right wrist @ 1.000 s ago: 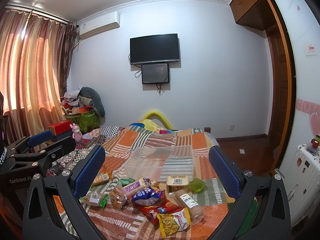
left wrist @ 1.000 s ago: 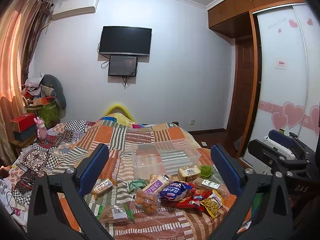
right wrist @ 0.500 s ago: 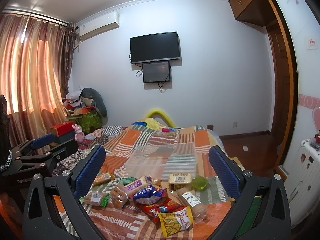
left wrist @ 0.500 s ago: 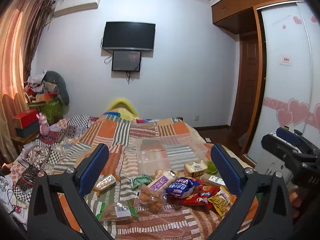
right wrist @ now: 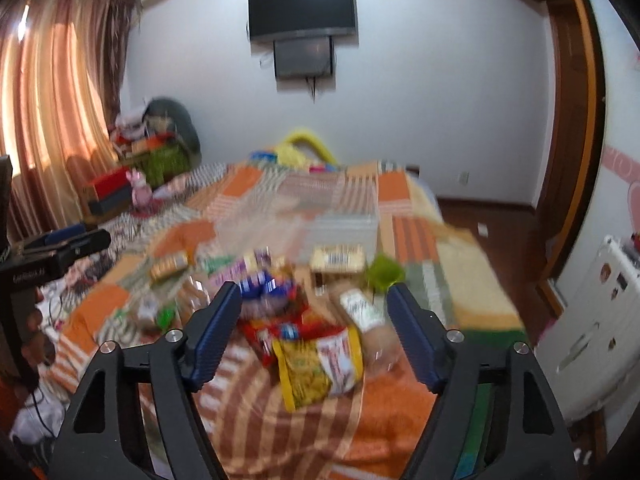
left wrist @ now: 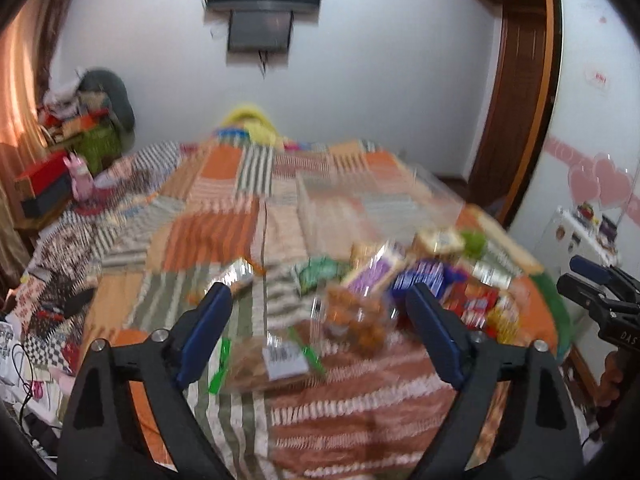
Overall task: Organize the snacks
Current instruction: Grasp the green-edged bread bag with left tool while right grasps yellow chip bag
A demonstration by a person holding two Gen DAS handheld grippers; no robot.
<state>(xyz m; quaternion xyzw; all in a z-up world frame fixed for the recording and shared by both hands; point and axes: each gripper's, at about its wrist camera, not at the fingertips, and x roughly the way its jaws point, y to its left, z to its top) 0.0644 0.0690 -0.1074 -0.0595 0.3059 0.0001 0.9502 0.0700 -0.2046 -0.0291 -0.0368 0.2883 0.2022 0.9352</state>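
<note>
We find both frames motion-blurred, so labels and small details cannot be read. The left gripper [left wrist: 318,300] has its jaws spread wide and grips nothing; it hangs over the near edge of the snack pile. The right gripper [right wrist: 314,302] is likewise wide open and empty.

The snacks lie loose on the patchwork bedspread [left wrist: 224,236], clustered toward the foot of the bed. We note a clear bag with a white label [left wrist: 272,360] lying flat just beyond the left gripper, its long axis running roughly left to right across the view. Beside it sits a clear bag of orange-brown pieces [left wrist: 356,320]. In the right wrist view, a yellow packet [right wrist: 320,362] lies nearest the gripper, its long axis pointing roughly away from the camera, with a red packet [right wrist: 276,328] touching its far end. A long roll with a white label [right wrist: 366,316] lies just right of the yellow packet, angled away and to the left. A clear plastic bin [right wrist: 316,220] stands on the bed behind the pile.
</note>
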